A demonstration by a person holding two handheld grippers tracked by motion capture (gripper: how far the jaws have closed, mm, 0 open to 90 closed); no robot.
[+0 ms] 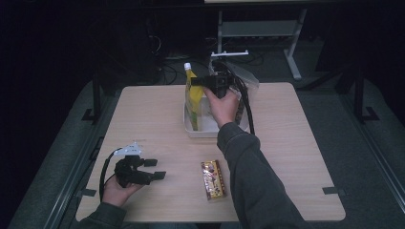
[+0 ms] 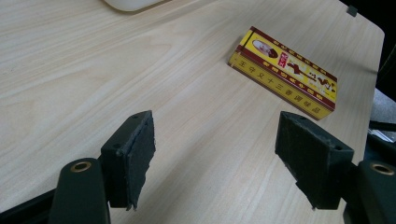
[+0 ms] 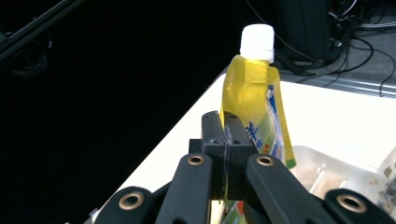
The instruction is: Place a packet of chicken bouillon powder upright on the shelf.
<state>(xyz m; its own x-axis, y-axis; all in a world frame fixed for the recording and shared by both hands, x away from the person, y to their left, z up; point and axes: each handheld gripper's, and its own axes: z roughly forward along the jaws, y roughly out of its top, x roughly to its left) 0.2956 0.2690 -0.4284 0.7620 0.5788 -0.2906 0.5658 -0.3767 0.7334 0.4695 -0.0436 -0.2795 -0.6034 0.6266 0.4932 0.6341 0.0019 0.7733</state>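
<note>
- High view: your right gripper point(image 1: 206, 82) sits at the far middle of the table point(image 1: 143, 114), over the white tray point(image 1: 191, 128), with your right hand point(image 1: 223, 106) wrapped round its body and your sleeve point(image 1: 253, 181) running back to the near edge.
- Its jaws are pressed together on the edge of the yellow pouch point(image 3: 254, 114), just below the shoulder; the pouch stands upright in the tray's left part, its white cap point(image 3: 257, 43) on top.
- Blue print shows on the pouch's label, too small to read.
- Your left gripper point(image 2: 215, 154) rests low at the near left, held in your left hand point(image 1: 117, 191), pointing right; its jaws stand wide apart with bare wood between them.
- Right of it, well apart from the jaws, lies a flat red-and-yellow box point(image 2: 285, 72) at the table's near middle.
- Chinese characters run along the box's side; you can make out "王守义十三香".
</note>
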